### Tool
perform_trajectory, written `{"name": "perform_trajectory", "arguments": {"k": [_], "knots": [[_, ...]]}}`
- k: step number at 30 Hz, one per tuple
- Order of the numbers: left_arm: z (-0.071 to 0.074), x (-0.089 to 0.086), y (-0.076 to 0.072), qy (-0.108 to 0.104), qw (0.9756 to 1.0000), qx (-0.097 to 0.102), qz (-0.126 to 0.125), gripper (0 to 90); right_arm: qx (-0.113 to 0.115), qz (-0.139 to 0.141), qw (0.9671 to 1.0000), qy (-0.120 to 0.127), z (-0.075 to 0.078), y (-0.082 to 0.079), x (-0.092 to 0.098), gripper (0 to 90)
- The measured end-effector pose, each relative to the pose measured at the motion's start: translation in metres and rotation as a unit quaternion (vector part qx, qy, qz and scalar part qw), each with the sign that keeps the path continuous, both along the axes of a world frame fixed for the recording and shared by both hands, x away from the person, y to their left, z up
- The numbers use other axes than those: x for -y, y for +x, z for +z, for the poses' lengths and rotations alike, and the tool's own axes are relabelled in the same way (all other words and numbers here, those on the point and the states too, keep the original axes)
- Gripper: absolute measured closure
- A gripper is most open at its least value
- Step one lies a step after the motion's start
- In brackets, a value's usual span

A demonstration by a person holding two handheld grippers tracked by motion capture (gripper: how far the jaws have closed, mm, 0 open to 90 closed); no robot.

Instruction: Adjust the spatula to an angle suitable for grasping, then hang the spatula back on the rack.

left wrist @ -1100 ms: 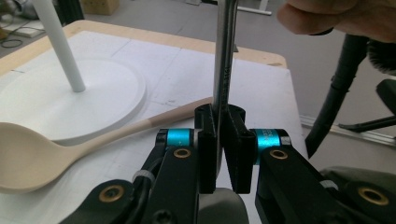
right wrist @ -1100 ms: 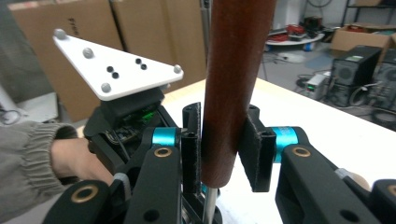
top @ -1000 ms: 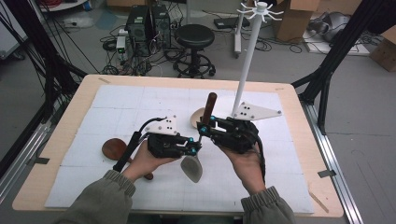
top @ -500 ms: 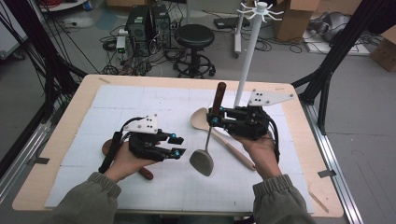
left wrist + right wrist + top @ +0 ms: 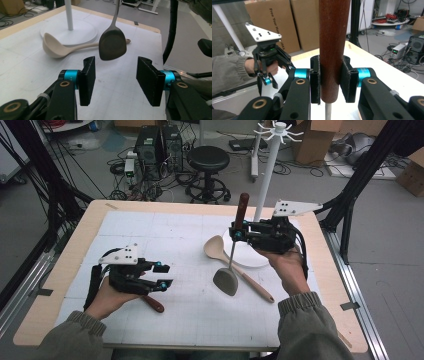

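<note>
- On the table [image 5: 60, 270], with the white stand [image 5: 267, 175] at its far right taken as landmark: the stand's round base [image 5: 250, 255] sits on the white mat [image 5: 165, 235], pole upright, hooks at the top empty.
- Right gripper [image 5: 239, 233], just in front of the pole: jaws clamped on the brown handle of the spatula [image 5: 226, 281]. The spatula hangs upright, blade down and clear of the mat, near the base. A second ago both grippers met at mid-table around this tool; the right one has since carried it up and toward the stand.
- Left gripper [image 5: 162, 275], well left of the stand and low over the mat: jaws wide apart, holding nothing. It has drawn back leftward since the hand-over.
- Wooden ladle [image 5: 220, 252]: lying flat, bowl beside the base, handle running toward the near edge.
- A brown handle [image 5: 154, 304] shows under the left hand [image 5: 107, 297], far left of the stand; what tool it belongs to cannot be told.
- Judgement: the spatula now rests with the right gripper alone; hanging it on a hook looks the likely next step.
</note>
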State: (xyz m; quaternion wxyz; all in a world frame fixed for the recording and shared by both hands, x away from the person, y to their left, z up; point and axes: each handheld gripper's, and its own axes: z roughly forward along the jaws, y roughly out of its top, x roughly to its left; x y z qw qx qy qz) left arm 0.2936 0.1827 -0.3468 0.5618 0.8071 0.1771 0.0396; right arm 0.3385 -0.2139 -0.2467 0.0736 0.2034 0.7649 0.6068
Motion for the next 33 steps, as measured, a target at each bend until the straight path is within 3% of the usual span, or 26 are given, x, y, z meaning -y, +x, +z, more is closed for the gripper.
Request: {"name": "perform_trajectory", "arguments": {"k": [17,33], "knots": [[-0.014,-0.057,-0.008,-0.012,0.9981,-0.003,0.06,39.2,-0.009,0.001,0.9997,-0.023,0.012,0.032,-0.006,73.2],[-0.016,-0.069,-0.009,-0.014,0.9965,0.001,0.082,31.6,-0.001,-0.02,0.9992,-0.035,0.042,0.054,-0.008,73.3]]}}
